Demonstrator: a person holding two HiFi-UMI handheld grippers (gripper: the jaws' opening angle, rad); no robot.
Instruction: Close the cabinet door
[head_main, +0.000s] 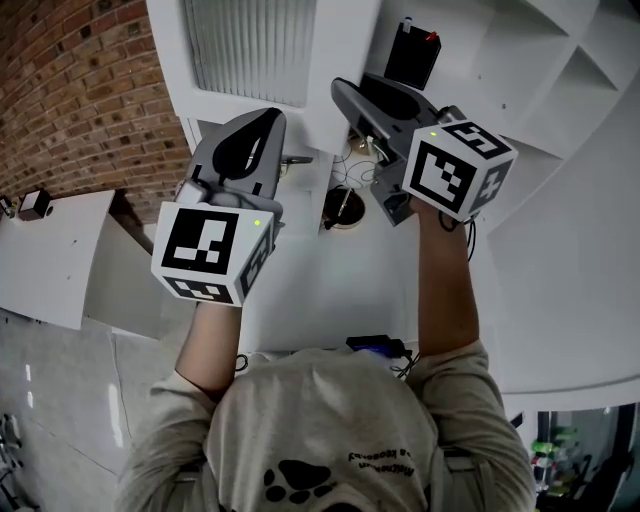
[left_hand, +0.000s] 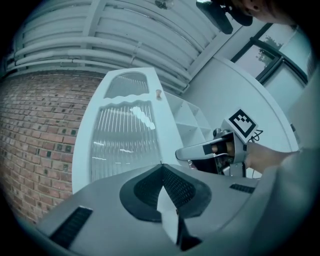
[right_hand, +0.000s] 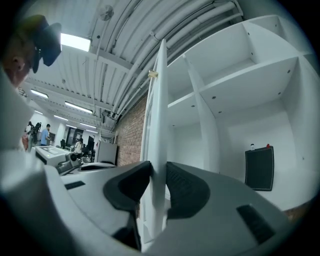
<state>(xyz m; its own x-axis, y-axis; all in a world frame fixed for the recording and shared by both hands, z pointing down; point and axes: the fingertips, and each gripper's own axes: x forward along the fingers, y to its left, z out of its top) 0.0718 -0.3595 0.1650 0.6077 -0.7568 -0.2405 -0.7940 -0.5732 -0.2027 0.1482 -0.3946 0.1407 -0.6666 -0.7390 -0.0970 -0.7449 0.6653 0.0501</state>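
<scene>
1. Two grippers are at the door (right_hand: 159, 100). The right gripper (right_hand: 159, 167) is clamped on the door's free edge, with one pad against each face.
2. The left gripper (left_hand: 161, 165) has its jaws pressed together and holds nothing. It points at the door's ribbed pane (left_hand: 122, 145) from the side away from the shelves. No view shows whether its tip touches the pane.
3. The door stands open, swung out from the cabinet (right_hand: 240, 75), so the right gripper view sees it edge-on. A small knob (right_hand: 153, 74) sits high on the door, near that edge.
4. Right of the door, the cabinet's white shelves lie bare to view. A black box (right_hand: 259, 168) stands upright against the back wall of a lower compartment.
5. Left of the door runs a brick wall (left_hand: 35, 135), close behind the door's hinge side in the left gripper view.
6. In the head view both grippers lie just below the door, the left one under the pane and the right one at the door's edge.
</scene>
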